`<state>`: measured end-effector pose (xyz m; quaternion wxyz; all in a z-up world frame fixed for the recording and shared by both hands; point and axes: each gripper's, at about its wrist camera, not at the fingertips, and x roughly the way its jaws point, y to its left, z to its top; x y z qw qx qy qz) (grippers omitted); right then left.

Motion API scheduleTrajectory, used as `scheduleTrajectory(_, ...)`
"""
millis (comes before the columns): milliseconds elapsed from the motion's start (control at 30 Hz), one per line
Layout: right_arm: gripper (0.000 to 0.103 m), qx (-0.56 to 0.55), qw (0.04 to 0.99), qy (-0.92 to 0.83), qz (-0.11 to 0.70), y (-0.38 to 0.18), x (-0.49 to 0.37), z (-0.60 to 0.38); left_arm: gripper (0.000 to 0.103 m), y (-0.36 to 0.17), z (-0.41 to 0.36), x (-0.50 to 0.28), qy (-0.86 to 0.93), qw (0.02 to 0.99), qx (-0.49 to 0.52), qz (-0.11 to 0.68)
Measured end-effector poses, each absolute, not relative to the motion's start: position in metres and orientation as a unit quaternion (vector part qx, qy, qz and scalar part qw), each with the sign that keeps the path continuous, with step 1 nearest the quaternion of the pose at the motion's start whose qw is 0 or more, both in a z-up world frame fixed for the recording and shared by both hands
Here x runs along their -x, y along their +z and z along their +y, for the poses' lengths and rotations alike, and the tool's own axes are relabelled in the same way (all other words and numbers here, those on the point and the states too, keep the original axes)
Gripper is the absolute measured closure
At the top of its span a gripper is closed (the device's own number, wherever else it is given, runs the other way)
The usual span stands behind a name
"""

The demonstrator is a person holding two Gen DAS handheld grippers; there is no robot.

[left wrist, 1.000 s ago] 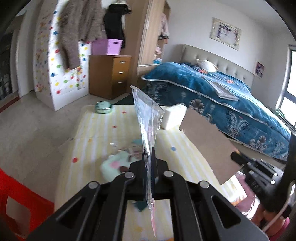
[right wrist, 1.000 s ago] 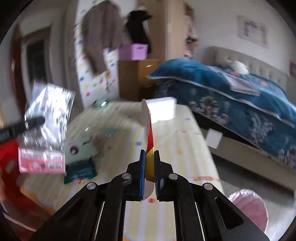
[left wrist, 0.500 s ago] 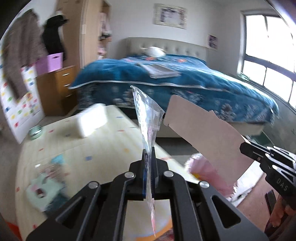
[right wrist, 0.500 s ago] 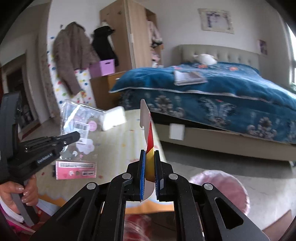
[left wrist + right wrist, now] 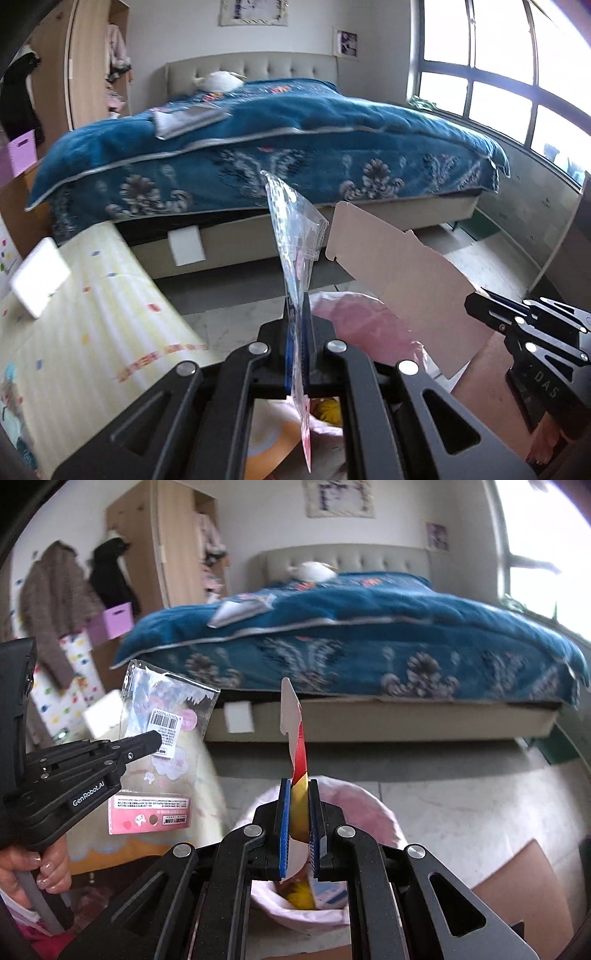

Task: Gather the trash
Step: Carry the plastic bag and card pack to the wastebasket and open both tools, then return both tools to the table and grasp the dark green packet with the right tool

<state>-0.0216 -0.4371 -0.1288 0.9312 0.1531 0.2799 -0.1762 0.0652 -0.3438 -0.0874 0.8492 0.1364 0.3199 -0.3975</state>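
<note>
Right wrist view: "GenRobot.AI" left tongs (image 5: 157, 738) pinch a barcoded wrapper (image 5: 162, 734) (right tongs (image 5: 298, 812) clamp cardboard (image 5: 295, 734)).

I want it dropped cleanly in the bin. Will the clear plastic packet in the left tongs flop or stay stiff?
The clear plastic packet probably holds fairly flat: it stands upright above the left tongs. It looks thin and light, so it may flutter or drift off the pink-lined bin.
</note>
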Motion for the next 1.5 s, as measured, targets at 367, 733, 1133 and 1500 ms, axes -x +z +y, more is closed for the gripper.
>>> scheduleTrajectory(367, 0.084, -0.198, 0.906, -0.195, 0.319, -0.171, 0.006, -0.481, 0.043, -0.119, -0.382, -0.087, -0.403, 0.824, -0.14, 0.373)
scheduleTrajectory(733, 0.067, -0.178, 0.924, -0.18, 0.288, -0.142, 0.012, -0.459, 0.038, -0.094, -0.302, -0.094, -0.345, 0.861, -0.105, 0.36)
scheduleTrajectory(1133, 0.062, -0.127, 0.946, -0.091, 0.284, -0.101, -0.013, -0.371, 0.032, -0.073, -0.176, -0.082, -0.247, 0.901, -0.074, 0.349)
scheduleTrajectory(1500, 0.056, -0.066, 0.954, 0.018, 0.29, -0.087, -0.054, -0.268, 0.024, -0.062, -0.06, -0.081, -0.134, 0.933, -0.04, 0.332)
